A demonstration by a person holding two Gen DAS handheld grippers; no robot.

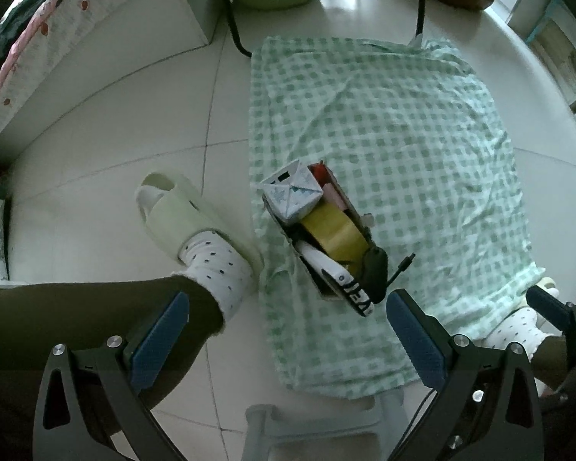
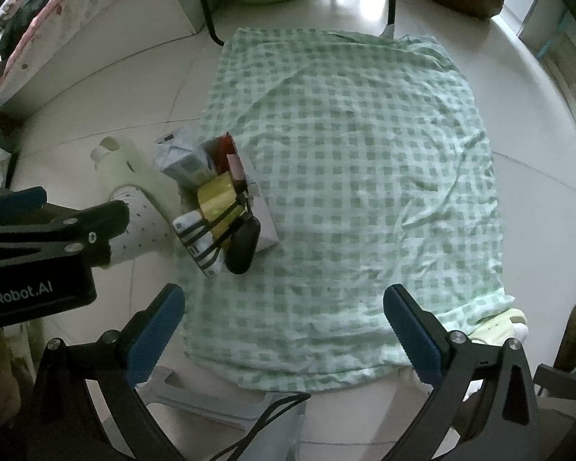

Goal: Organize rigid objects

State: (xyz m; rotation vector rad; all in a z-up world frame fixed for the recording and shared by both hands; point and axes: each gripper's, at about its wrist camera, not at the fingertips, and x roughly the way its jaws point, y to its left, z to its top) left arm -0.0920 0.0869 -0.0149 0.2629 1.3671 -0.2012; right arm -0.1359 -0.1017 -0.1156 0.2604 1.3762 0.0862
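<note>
The box [image 1: 328,295] walls are mostly hidden by its packed contents

Black tool [image 1: 288,330] — blue pads [image 1: 159,340], dotted sock [image 1: 219,269]

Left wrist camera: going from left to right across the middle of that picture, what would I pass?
Slipper on a socked foot → box packed with items → green checked cloth.

floor [image 1: 96,146]: pale tiles | bed [image 1: 27,50] left | chair legs [image 1: 232,19] behind
</note>
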